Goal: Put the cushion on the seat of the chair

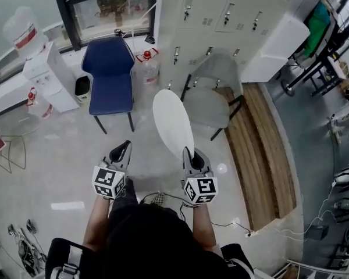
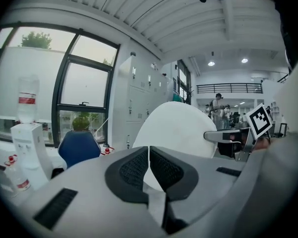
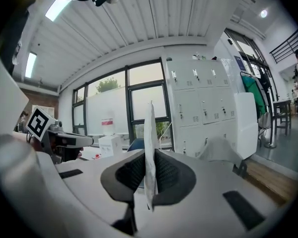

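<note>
A flat white round cushion stands on edge in the air in front of me, and my right gripper is shut on its near rim. In the right gripper view the cushion shows as a thin upright sheet pinched between the dark pads of the right gripper. My left gripper is level beside it, apart from the cushion. Its jaws are shut on nothing, and the cushion's face shows behind them. A blue chair stands ahead on the left. A grey chair stands ahead on the right, just beyond the cushion.
A water dispenser with a bottle on top stands left of the blue chair. A water jug with a red cap sits between the chairs. White lockers line the back wall. A low wooden platform runs along the right. Cables lie by my feet.
</note>
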Available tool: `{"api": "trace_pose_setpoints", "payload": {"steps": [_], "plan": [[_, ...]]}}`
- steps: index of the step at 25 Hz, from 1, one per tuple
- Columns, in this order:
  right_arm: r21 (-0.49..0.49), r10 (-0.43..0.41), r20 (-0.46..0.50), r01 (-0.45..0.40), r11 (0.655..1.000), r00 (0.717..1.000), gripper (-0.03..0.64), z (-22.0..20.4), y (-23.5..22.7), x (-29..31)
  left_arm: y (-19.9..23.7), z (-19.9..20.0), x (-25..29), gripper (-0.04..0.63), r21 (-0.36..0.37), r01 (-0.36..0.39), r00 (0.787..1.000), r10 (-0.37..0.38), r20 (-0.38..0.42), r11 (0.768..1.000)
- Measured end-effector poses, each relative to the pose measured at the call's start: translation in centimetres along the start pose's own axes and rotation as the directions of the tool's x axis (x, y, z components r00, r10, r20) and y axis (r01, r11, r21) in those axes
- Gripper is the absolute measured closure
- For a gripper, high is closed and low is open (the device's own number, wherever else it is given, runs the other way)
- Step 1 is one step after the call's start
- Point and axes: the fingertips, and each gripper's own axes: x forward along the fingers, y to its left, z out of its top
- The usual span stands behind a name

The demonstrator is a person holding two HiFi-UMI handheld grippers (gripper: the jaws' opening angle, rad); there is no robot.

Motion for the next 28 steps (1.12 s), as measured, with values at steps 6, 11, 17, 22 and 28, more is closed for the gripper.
{"api": "trace_pose_setpoints", "payload": {"steps": [6,11,17,22,28], "plan": [[-0.020,0.092,-0.020,-0.093,0.995,0.996,0.565,0.9,4.8,6.3,7.2,0.3,-1.6,0.571,-0.047,-0.090,0.996,0.091,0.011,0.995],[-0.039,0.150,-0.029,-0.151,0.988,0.988,0.564,2.2,8.7,12.4,13.9,1.1,-1.7,0.571,-0.055,-0.140,0.990,0.141,0.014,0.989],[-0.066,0.207,-0.057,-0.211,0.975,0.977,0.563,3.5,13.7,20.7,22.7,2.0,-1.5,0.571,-0.084,-0.192,0.981,0.195,0.021,0.978],[-0.060,0.233,-0.079,-0.238,0.969,0.969,0.565,4.1,18.2,27.1,29.7,2.3,-1.9,0.571,-0.100,-0.209,0.977,0.211,0.008,0.973],[-0.060,0.256,-0.098,-0.263,0.963,0.962,0.565,4.2,23.5,34.6,38.4,2.3,-2.4,0.571,-0.111,-0.231,0.973,0.232,0.000,0.967]]}}
